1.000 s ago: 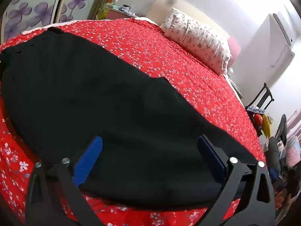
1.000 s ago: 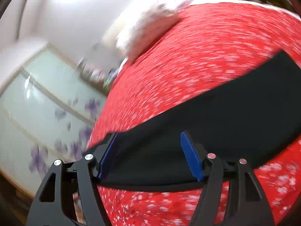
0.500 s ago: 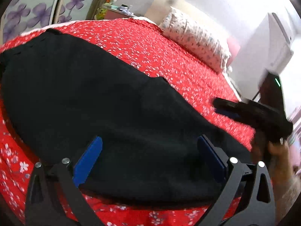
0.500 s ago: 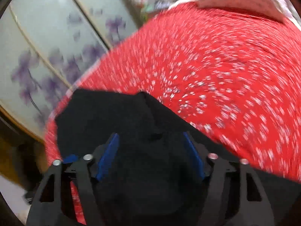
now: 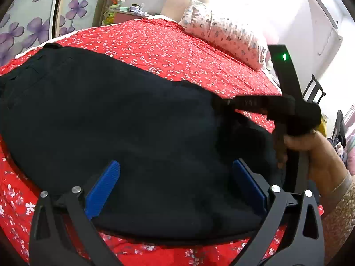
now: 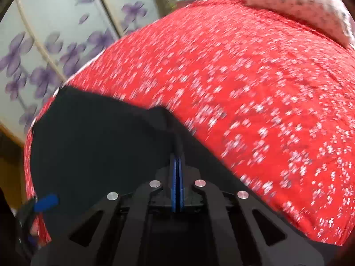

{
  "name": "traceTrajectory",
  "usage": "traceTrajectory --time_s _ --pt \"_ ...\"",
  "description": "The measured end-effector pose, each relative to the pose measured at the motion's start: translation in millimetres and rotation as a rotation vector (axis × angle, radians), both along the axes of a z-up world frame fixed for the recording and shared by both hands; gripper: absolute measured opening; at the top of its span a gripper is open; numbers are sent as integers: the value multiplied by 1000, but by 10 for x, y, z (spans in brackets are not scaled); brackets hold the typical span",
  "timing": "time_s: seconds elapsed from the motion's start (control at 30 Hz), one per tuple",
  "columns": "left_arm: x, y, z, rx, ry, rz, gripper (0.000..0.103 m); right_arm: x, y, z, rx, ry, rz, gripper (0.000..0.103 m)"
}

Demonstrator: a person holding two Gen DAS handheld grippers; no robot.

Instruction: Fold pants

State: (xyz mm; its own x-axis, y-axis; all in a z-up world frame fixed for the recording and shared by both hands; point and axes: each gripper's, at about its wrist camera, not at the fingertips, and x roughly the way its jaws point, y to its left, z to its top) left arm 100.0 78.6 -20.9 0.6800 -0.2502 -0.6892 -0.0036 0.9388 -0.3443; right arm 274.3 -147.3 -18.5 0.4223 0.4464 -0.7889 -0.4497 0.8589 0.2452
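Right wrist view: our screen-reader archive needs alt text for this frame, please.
The right tongs, blue pads pressed together, pinch a raised fold of black pants lying on a red floral bedspread. A patterned pillow and purple-flowered wardrobe doors show behind, motion-blurred.

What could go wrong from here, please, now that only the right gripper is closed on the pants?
The right gripper pinches a small ridge of the black pants; it may slip out, or catch only the top layer. The left gripper is open over the cloth near the bed edge, pinning nothing, so a pull could drag the whole garment across the red bedspread.
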Motion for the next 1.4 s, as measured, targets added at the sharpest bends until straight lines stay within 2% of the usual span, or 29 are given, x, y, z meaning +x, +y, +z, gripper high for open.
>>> traceTrajectory --time_s 0.1,0.17,0.2,0.23,0.27,0.3,0.37,0.43,0.47,0.53,0.57,0.63,0.7,0.77,0.8,0.87,0.9,0.93,1.0,1.07,1.17,1.23,1.33,1.4 --pt "8 -32 -13 17 1 4 101 -15 49 -92 -44 -2 13 2" --pt "9 -56 -20 34 2 4 101 -43 0 -80 -68 1 1 10" --pt "7 -66 -25 44 3 -1 101 -66 -123 -8 -53 -11 -40 15" --pt "6 -69 -26 49 3 -5 101 -79 -261 60 -29 -19 -81 34" --pt "14 -69 -19 48 4 -7 101 -104 -412 135 5 -27 -132 58" --pt "16 -50 -16 42 4 -7 101 -173 -635 225 80 -24 -181 64" --pt "15 -21 -15 23 6 -2 101 -290 -901 261 201 26 -198 64" --pt "34 -1 -8 8 9 8 101 -437 -1150 179 261 89 -251 64" --pt "30 4 -7 4 10 13 101 -478 -1241 99 256 109 -287 64" --pt "24 -2 -8 9 8 22 101 -513 -1431 -195 143 197 -381 62" --pt "13 -15 -11 20 9 22 101 -551 -1490 -247 156 197 -382 51" --pt "5 -42 -16 46 10 14 101 -759 -1693 -104 157 149 -426 51" --pt "-9 -48 -13 63 3 4 101 -1049 -1979 114 223 79 -477 52" --pt "-46 -47 4 60 -12 -6 101 -1472 -2437 380 286 -60 -596 62" --pt "-68 -32 20 48 -22 -9 101 -1696 -2680 476 292 -134 -675 66" --pt "-103 2 45 18 -34 -5 101 -2132 -3195 571 270 -267 -856 66" --pt "-124 28 60 -5 -40 0 101 -2327 -3423 572 233 -321 -946 66" --pt "-140 41 70 -26 -43 6 101 -2563 -3730 551 171 -372 -1081 66" --pt "-167 83 89 -68 -45 19 101 -2817 -4131 449 129 -377 -1236 66" --pt "-176 117 108 -105 -41 37 101 -2984 -4420 326 177 -344 -1328 65" --pt "-204 145 116 -136 -37 61 101 -3265 -4879 31 406 -245 -1436 64" --pt "-216 151 117 -141 -40 71 101 -3381 -5005 -149 534 -198 -1449 60" --pt "-212 123 107 -121 -38 80 101 -3413 -5113 -241 609 -201 -1421 58" --pt "-212 90 103 -99 -38 83 101 -3391 -5153 -272 622 -189 -1423 58"
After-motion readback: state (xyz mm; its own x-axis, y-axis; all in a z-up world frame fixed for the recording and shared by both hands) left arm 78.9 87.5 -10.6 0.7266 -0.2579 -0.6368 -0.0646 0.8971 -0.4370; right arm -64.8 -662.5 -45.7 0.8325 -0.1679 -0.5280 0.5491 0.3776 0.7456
